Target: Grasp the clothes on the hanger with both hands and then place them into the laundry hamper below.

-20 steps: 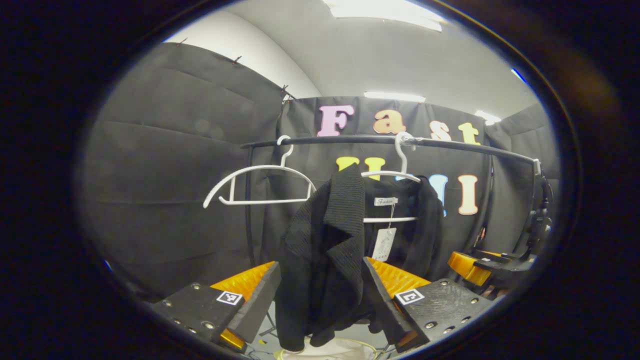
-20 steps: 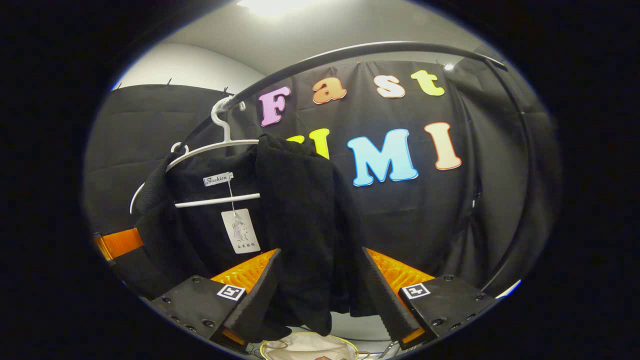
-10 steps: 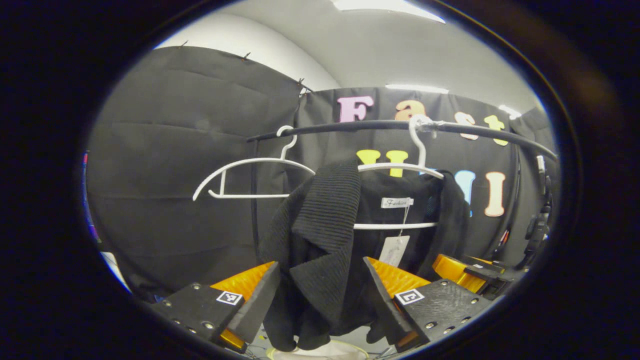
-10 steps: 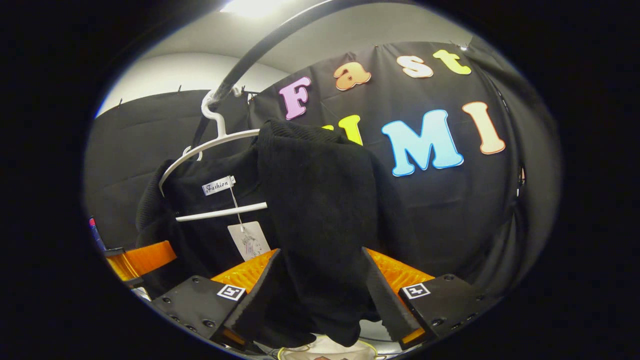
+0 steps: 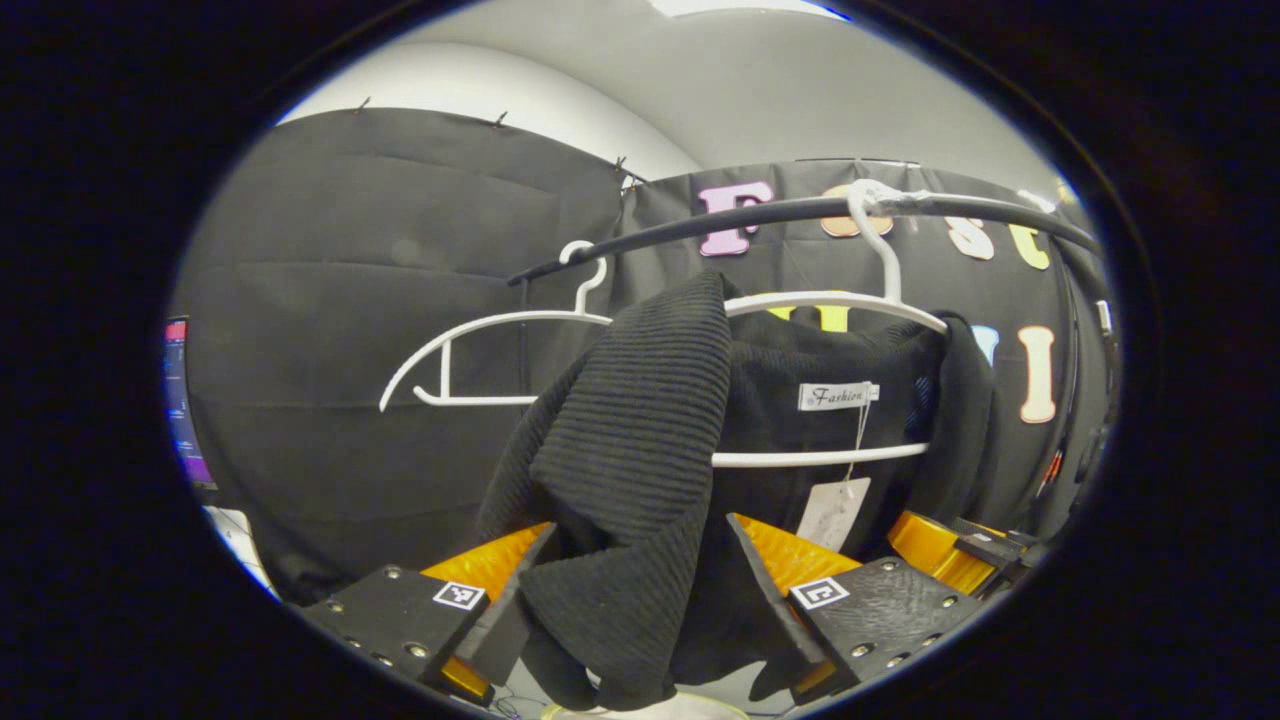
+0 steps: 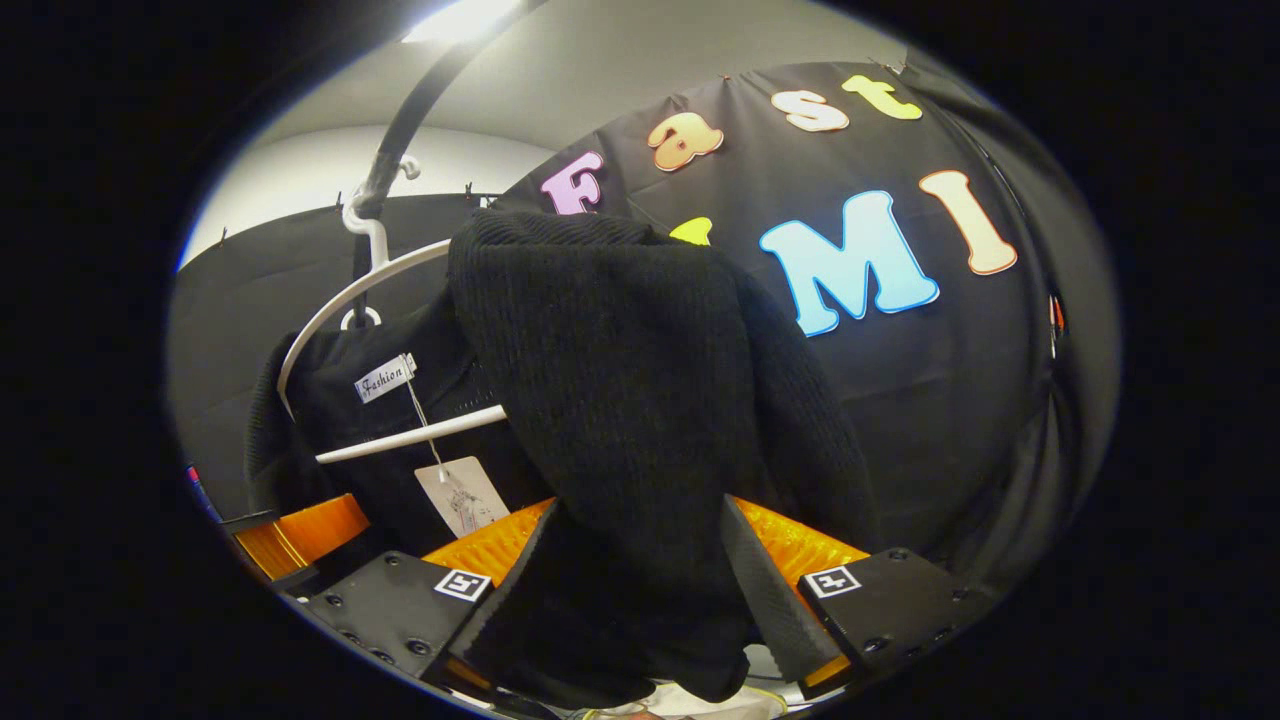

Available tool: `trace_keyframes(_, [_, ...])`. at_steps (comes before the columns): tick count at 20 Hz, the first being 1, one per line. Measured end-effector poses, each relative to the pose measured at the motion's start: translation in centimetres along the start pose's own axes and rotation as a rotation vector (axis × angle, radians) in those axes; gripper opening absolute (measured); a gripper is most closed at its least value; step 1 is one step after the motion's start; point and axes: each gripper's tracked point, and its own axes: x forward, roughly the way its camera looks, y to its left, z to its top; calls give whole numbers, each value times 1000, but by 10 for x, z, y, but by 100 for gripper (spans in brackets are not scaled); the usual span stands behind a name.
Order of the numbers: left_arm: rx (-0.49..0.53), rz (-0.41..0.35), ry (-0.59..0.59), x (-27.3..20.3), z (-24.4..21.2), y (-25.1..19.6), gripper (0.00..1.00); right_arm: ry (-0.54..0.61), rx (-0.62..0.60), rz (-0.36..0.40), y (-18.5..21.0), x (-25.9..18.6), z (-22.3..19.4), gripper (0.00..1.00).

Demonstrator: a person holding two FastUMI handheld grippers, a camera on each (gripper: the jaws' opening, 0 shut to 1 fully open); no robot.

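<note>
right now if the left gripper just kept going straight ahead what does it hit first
The black knit garment: its ribbed front fold already hangs between the left gripper's open jaws. Behind it likely comes the white hanger's lower bar, though depth is unclear.

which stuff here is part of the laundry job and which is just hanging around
Part of the job:
- black garment
- white hanger it hangs on
- left claw
- right claw

Just there:
- empty white hanger
- black rail
- screen at the edge
</note>
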Motion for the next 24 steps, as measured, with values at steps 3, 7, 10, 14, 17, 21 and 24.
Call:
trace_keyframes(3, [19, 12, -21, 0, 6, -5, 94, 3, -22, 32, 9, 3, -1, 98])
trace_keyframes(7, [38, 25, -35, -2, 9, -6, 94, 12, -14, 47, 12, 6, -2, 98])
trace_keyframes(10, [30, 36, -45, -8, 11, -4, 94, 17, -26, 79, 19, 0, -6, 98])
trace_keyframes(14, [46, 45, -60, -9, 13, -2, 94, 23, -35, 81, 21, 6, -7, 98])
trace_keyframes(17, [42, 45, -75, -11, 17, 2, 94, 15, -39, 75, 20, 8, -4, 98])
trace_keyframes(21, [26, 24, -65, -7, 13, 5, 93, 13, -30, 74, 12, 7, -3, 88])
trace_keyframes(24, [39, 0, -76, -3, 15, 6, 76, -4, -13, 81, 2, 5, 4, 42])
